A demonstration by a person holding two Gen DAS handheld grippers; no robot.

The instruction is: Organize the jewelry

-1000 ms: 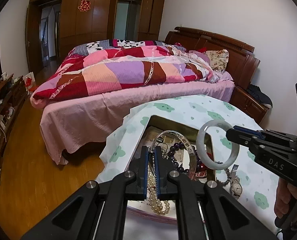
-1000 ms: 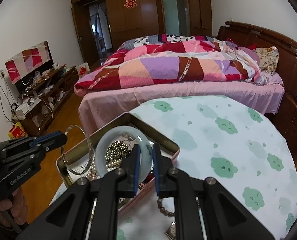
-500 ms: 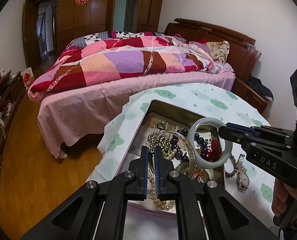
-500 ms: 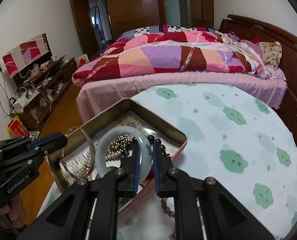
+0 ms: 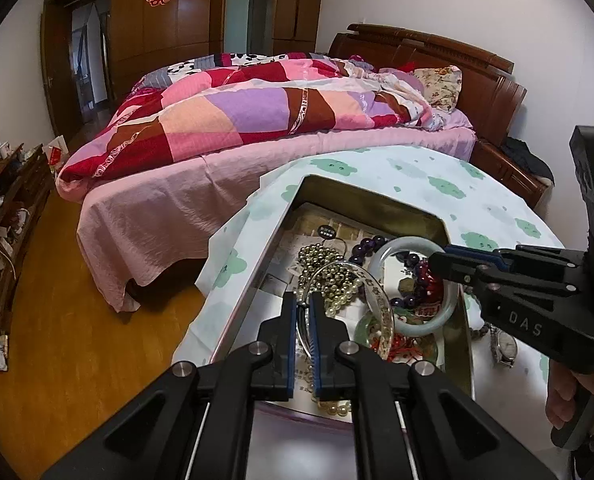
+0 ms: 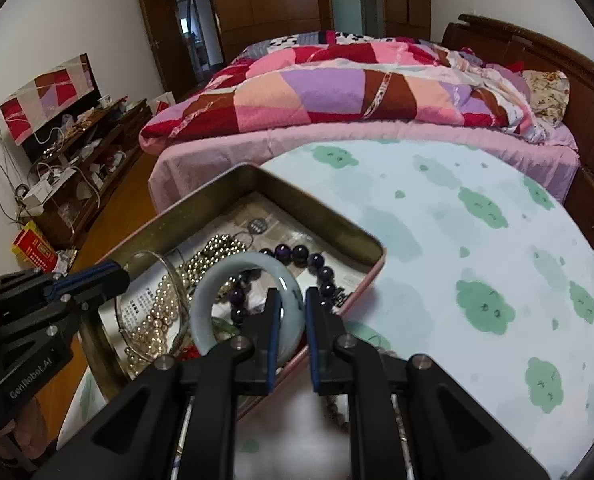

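**Two bangles held over the open tin**

Toward the left, the left hand-held gripper [image 5: 306, 312] is pinched nearly shut on the rim of a thin clear bangle [image 5: 379, 312], which hangs just above the rectangular metal tin [image 5: 377, 194] on the cloud-print worktop [image 6: 477, 240]. To its right, the right hand-held gripper [image 6: 291, 312] is clamped on the band of a pale green jade-like bangle [image 6: 217, 280], also low over the tin's beads and pearls.

Both rings look rigid, smooth and probably brittle; the pale one likely heavier. A grip across the band seems soundest, with a gentle set-down.

Only the left wrist view shows a silver wristwatch [image 5: 505, 346] lying outside the tin's right side; only the right wrist view shows the worktop's bare far half.
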